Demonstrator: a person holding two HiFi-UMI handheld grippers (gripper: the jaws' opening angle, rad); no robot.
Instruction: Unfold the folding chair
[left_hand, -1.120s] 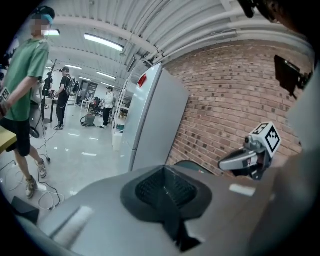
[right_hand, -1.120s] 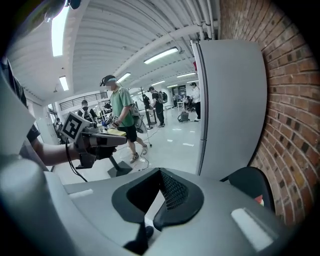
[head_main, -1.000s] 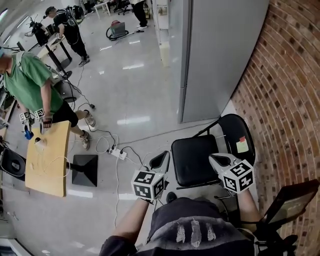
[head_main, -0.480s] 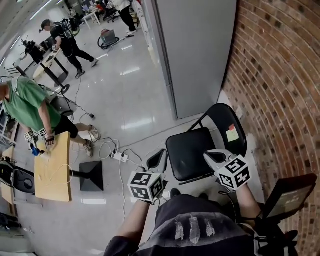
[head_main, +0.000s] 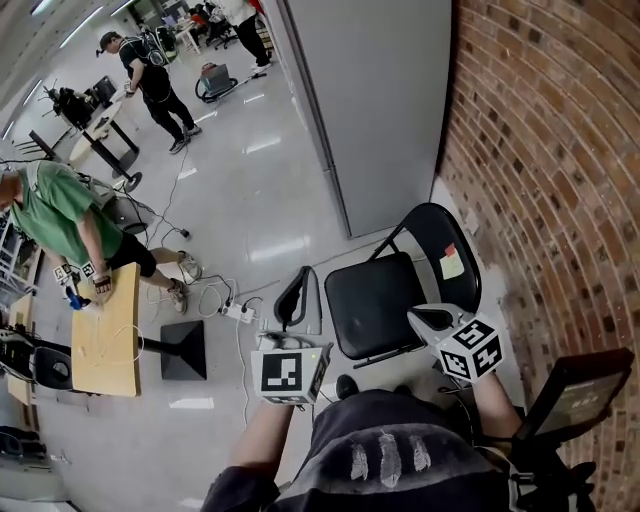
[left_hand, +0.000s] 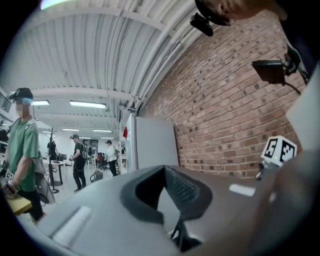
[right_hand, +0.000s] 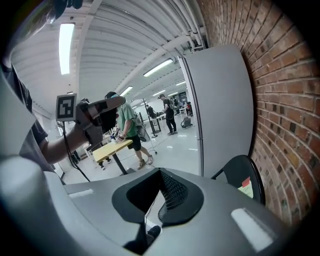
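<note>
**Left gripper** (head_main: 293, 297): jaws were closed together with nothing between them. It was held level, apart from the chair.

**Right gripper** (head_main: 426, 318): jaws were likewise closed and empty, near the seat's front right corner.

**Folding chair** (head_main: 375, 303): lay at three o'clock of the left gripper and ten o'clock of the right. It stood on the floor with seat down and backrest up, sticky note (head_main: 451, 262) on the backrest, brick wall (head_main: 560, 150) at two o'clock.

**Progress:** unfolding appeared complete, with neither gripper touching the chair. At most, a check that it sat fully open seemed left.

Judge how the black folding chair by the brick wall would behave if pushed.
The folding chair would probably slide rather than grip: the floor looks glossy. Its thin tube frame suggests it is light and could tip backward if pushed high on the backrest.
</note>
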